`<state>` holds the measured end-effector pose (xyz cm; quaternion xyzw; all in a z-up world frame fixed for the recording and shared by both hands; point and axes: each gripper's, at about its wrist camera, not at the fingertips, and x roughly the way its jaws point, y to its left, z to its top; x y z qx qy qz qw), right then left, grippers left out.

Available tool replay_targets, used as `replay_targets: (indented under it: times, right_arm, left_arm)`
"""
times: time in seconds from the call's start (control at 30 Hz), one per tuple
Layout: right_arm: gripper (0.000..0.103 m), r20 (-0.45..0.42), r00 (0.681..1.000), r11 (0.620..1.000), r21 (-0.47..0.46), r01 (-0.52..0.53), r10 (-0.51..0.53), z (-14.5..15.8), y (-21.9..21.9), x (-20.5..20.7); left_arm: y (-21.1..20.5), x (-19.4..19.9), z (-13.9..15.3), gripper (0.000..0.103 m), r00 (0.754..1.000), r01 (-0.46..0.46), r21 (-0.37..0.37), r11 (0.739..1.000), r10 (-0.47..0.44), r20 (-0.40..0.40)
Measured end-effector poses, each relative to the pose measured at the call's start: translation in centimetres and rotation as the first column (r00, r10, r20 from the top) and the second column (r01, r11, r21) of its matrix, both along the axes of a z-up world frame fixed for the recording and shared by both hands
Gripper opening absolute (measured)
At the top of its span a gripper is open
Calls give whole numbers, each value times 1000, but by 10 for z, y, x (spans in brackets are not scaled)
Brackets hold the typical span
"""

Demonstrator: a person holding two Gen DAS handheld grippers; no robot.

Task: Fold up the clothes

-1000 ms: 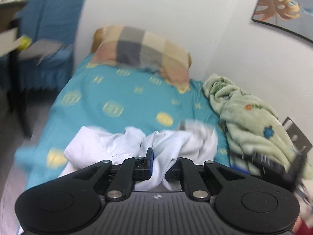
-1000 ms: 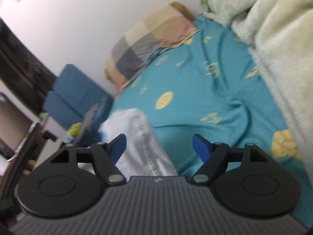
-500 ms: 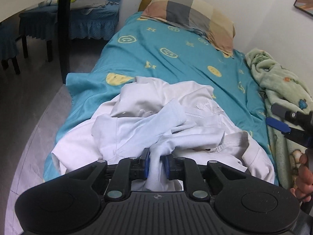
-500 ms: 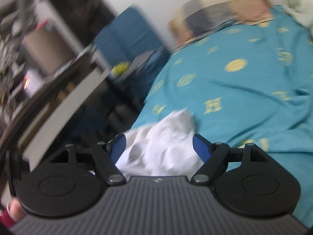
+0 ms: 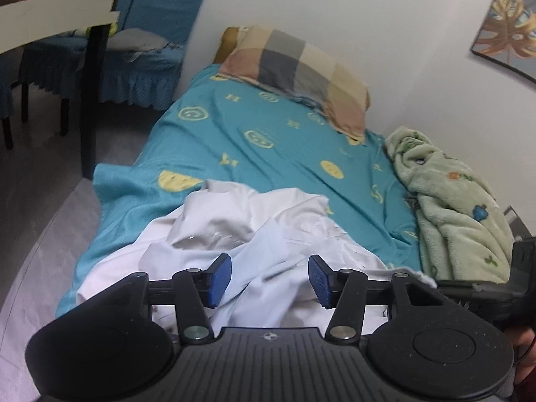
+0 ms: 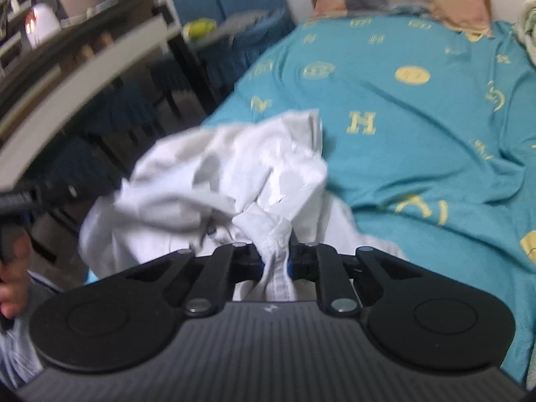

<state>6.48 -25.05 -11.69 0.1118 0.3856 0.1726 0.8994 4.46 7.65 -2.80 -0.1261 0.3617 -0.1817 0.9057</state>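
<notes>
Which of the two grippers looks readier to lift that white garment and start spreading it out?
The right gripper, probably: its jaws are shut on a bunched fold of the white garment. The left gripper is open above the cloth, holding nothing, so it must first pick an edge.

The left gripper (image 5: 269, 279) has a matte black body with a ribbed top plate, a small round cross mark at its front edge and a round raised disc on each side. Black linkage arms with silver pivot screws carry fingers (image 5: 219, 279) faced with blue pads. The right gripper (image 6: 275, 261) is built the same way: ribbed black plate, twin discs, silver screws, blue-edged fingers (image 6: 290, 266). At the left edge of the right wrist view, bare skin of the person's hand (image 6: 11, 278) shows, blurred.
</notes>
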Motion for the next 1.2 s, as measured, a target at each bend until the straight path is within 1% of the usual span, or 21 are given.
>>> replay_targets:
  times: [0.13, 0.27, 0.37, 0.43, 0.5, 0.53, 0.6, 0.63, 0.67, 0.73, 0.8, 0.87, 0.9, 0.97, 1.0, 1.03, 1.07, 1.1, 1.13, 1.17, 1.2]
  right_arm:
    - [13, 93, 993, 994, 84, 66, -74, 23, -21, -12]
    - [13, 170, 976, 988, 92, 123, -138, 37, -34, -23]
    - [13, 197, 965, 981, 120, 151, -172, 41, -41, -26]
    - [13, 240, 955, 981, 123, 149, -175, 45, -40, -28]
    - [13, 277, 944, 981, 125, 147, -177, 48, -39, -31]
    - [13, 293, 939, 981, 126, 147, -178, 49, -39, -32]
    - [13, 280, 940, 978, 129, 165, -196, 47, -42, -29]
    - [13, 273, 940, 976, 130, 175, -205, 46, -44, -28]
    - [13, 266, 940, 974, 132, 184, -214, 45, -46, -27]
    - [13, 250, 938, 968, 132, 212, -240, 42, -49, -25]
    - [13, 234, 934, 960, 140, 242, -270, 41, -54, -24]
    - [13, 219, 930, 952, 150, 268, -296, 39, -58, -23]
    - [13, 214, 931, 951, 153, 268, -297, 38, -59, -24]
    - [13, 204, 933, 950, 158, 269, -298, 36, -60, -24]
    - [13, 205, 934, 951, 159, 263, -293, 35, -58, -24]
    - [13, 206, 935, 953, 161, 257, -287, 35, -57, -25]
    - [13, 208, 937, 955, 162, 250, -281, 35, -55, -25]
    - [13, 215, 937, 957, 159, 243, -274, 36, -53, -25]
    - [13, 221, 938, 958, 162, 236, -268, 37, -52, -26]
    - [13, 226, 938, 959, 168, 227, -262, 38, -51, -26]
    - [13, 230, 938, 960, 172, 222, -258, 39, -52, -27]
  left_arm:
    - [-18, -3, 3, 58, 996, 73, 12, 997, -73, 48]
    - [-43, -3, 0, 61, 983, 160, 55, 986, -164, 79]
    - [-67, 0, -9, 64, 967, 240, 93, 966, -247, 68]
    - [-85, 3, -18, 65, 956, 283, 126, 951, -291, 46]
    - [-101, 7, -31, 65, 947, 314, 187, 931, -321, 11]
    - [-108, 10, -37, 63, 943, 327, 217, 920, -333, -6]
    - [-111, 15, -51, 39, 943, 328, 255, 910, -330, -37]
    - [-108, 17, -53, 16, 947, 321, 241, 916, -319, -49]
    - [-104, 20, -55, 9, 950, 311, 224, 924, -306, -57]
    - [-87, 21, -48, 8, 967, 256, 159, 954, -256, -23]
    - [-60, 22, -34, 7, 987, 157, 65, 985, -159, 27]
    - [-30, 23, -25, 7, 999, 27, -13, 1000, -26, 42]
    - [-14, 24, -22, 7, 998, -51, -45, 998, 53, 37]
    - [19, 27, -18, 7, 978, -206, -99, 973, 209, 14]
    - [33, 31, -21, 7, 956, -292, -78, 953, 290, -29]
    - [47, 36, -25, 7, 928, -369, -55, 928, 365, -72]
    - [57, 42, -31, 7, 905, -415, -31, 909, 409, -118]
    - [66, 47, -37, 7, 880, -454, -9, 891, 446, -161]
    - [69, 50, -40, 10, 872, -459, -1, 888, 451, -190]
    - [73, 52, -43, 15, 865, -463, 5, 886, 453, -215]
    - [73, 52, -42, 20, 870, -454, 0, 891, 444, -214]
